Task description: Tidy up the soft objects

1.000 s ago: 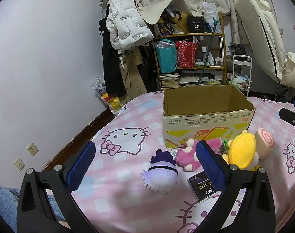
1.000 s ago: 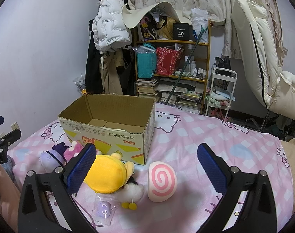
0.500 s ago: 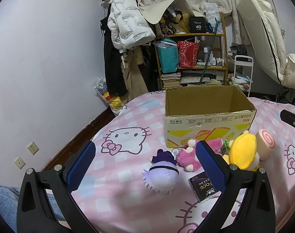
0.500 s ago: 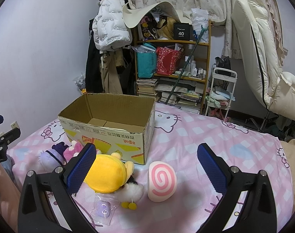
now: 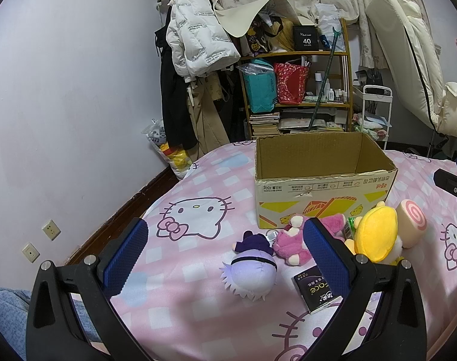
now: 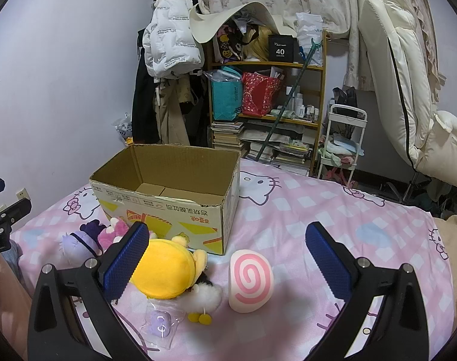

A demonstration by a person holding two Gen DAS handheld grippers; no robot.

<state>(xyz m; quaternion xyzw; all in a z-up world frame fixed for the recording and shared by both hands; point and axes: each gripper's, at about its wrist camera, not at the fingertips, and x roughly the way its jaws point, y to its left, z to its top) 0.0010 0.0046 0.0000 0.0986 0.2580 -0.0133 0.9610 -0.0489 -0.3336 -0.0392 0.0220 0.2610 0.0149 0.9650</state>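
An open, empty cardboard box (image 5: 324,186) (image 6: 168,207) stands on the pink Hello Kitty bed cover (image 5: 198,216). In front of it lie a purple plush (image 5: 251,270) (image 6: 78,242), a pink plush (image 5: 291,237) (image 6: 112,233), a yellow plush (image 5: 375,234) (image 6: 165,270) and a pink swirl roll cushion (image 5: 412,222) (image 6: 251,281). My left gripper (image 5: 225,258) is open and empty, hovering just before the purple plush. My right gripper (image 6: 226,258) is open and empty, with the yellow plush and the roll cushion between its fingers' lines.
A black booklet (image 5: 317,290) lies by the purple plush. A small purple item in a clear bag (image 6: 160,322) lies before the yellow plush. A cluttered shelf (image 6: 267,111), hung coats (image 5: 195,42) and a white chair (image 6: 409,90) stand beyond the bed.
Both views shift only slightly; the left gripper drifted a touch. The objects have not moved and both grippers stay open.
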